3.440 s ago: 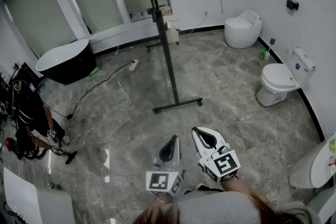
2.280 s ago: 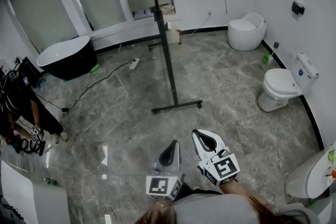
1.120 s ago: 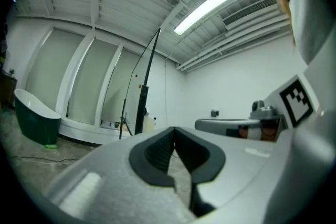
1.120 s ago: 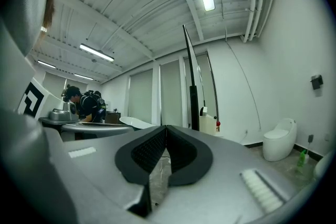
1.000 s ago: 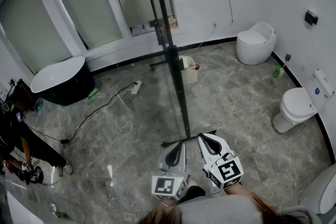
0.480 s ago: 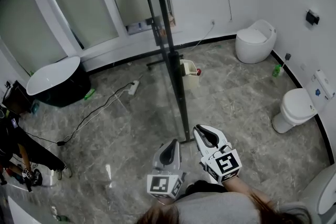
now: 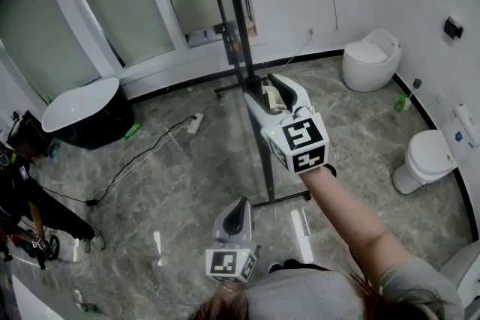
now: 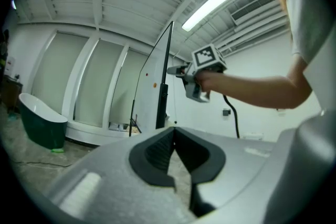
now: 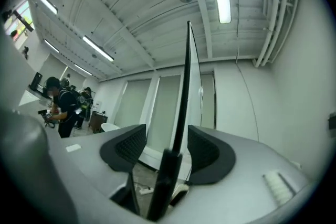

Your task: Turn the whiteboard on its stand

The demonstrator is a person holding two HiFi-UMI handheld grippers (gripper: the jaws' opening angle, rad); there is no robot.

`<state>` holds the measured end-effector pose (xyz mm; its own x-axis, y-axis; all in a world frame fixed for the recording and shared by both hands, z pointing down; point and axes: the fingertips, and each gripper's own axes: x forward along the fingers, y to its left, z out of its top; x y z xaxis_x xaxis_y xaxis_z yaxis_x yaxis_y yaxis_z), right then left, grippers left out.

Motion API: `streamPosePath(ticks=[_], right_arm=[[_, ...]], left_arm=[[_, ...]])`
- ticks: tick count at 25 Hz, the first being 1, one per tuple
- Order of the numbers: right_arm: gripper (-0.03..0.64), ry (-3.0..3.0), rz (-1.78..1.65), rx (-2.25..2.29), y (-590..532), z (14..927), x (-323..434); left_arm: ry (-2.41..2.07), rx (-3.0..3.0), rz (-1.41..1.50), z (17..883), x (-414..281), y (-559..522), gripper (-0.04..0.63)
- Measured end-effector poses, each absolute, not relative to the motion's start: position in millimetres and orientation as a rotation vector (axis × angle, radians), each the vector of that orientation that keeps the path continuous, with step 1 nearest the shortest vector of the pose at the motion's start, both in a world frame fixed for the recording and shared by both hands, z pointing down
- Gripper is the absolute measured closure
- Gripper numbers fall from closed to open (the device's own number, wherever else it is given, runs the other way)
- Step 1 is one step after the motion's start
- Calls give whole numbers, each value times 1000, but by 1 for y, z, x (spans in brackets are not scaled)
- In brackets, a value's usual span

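The whiteboard [image 7: 234,4] stands edge-on, a thin dark line on a black post with a wheeled foot [image 7: 283,198]. My right gripper [image 7: 259,87] is raised at arm's length. Its jaws have just been opening and now stand wide on either side of the board's edge. In the right gripper view the board's edge [image 9: 185,81] rises between the two dark pads [image 9: 128,145] without touching them, so my right gripper [image 9: 167,136] is open. My left gripper [image 7: 237,215] hangs low near my body, shut and empty. The left gripper view has the board [image 8: 166,68] ahead of my left gripper [image 8: 174,131].
A black bathtub [image 7: 84,106] sits at the left by tall frosted windows. A cable and power strip [image 7: 194,123] lie on the marble floor. Two white toilets [image 7: 369,58] [image 7: 426,160] line the right wall. A person in dark clothes [image 7: 21,200] is at the far left.
My right gripper has risen from beside the left one up to the board's edge, and its jaws have gone from shut to wide. The left gripper stays low.
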<state>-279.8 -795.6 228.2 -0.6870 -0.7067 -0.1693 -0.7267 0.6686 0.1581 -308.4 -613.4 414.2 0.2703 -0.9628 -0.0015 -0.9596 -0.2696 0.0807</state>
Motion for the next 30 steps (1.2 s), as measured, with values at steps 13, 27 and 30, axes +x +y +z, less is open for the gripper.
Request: streamPosePath(ticks=[13, 27, 30], right_arm=[[418, 2882, 255, -1399, -927, 188, -341], [561, 2671, 5, -1554, -933, 188, -330], [572, 2662, 16, -1582, -930, 187, -326]], left_arm=[[-1967, 2356, -2, 428, -346, -595, 594], [-1979, 2360, -11, 427, -343, -598, 594], [-1976, 2365, -18, 426, -337, -598, 594]])
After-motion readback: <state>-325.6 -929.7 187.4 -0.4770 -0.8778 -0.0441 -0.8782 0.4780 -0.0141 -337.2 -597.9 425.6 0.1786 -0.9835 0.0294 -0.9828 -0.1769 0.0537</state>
